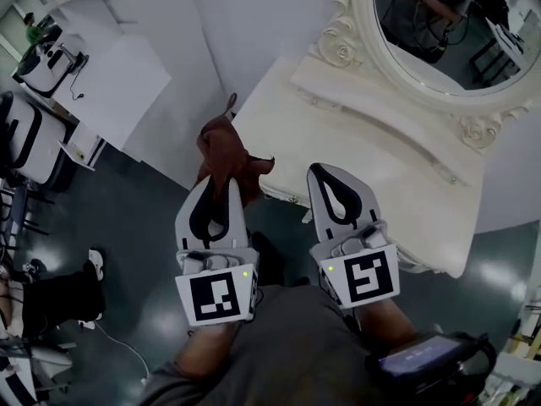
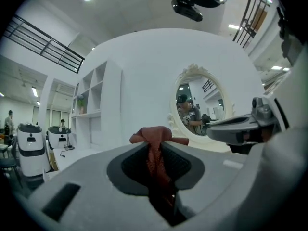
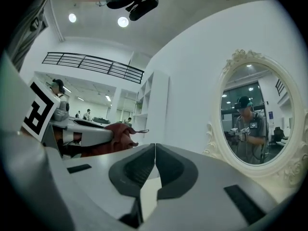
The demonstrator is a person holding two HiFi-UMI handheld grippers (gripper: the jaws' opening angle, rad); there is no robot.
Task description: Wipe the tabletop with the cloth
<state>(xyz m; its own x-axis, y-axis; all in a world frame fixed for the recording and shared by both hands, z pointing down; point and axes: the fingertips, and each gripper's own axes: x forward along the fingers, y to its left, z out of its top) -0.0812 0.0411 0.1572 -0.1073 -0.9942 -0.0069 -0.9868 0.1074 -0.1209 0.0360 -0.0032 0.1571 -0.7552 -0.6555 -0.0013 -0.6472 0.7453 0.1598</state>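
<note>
noting from the head view: the left gripper [image 1: 221, 184] holds a reddish-brown cloth [image 1: 228, 152] pinched between its jaws, with most of the fabric bunched and sticking out past the tips. the cloth sits in the air just beside the near corner of the cream tabletop [image 1: 372, 155], not laid on it. the right gripper [image 1: 327, 174] is alongside, over the table's front edge, carrying nothing. an oval mirror [image 1: 448, 24] stands at the back of the table. left gripper view: the jaws are nearly closed, clamped on a narrow gathered strip of the cloth [image 2: 154, 143] that runs down the slot between the pads, with a knot-like wad above the tips. right gripper view: the jaws are closed against each other with nothing between them; the cloth [image 3: 114, 134] and the left gripper's jaws show off to the left, well apart from this tool. assessment: the cloth looks light, soft and limp, with no fragility concern. it should fold and drape freely, so it will likely trail and crumple rather than push flat. the present hold on a gathered fold appears sound; a thin single edge would be likelier to slip under wiping drag. enough free fabric should hang below the tips to press onto the surface.
</note>
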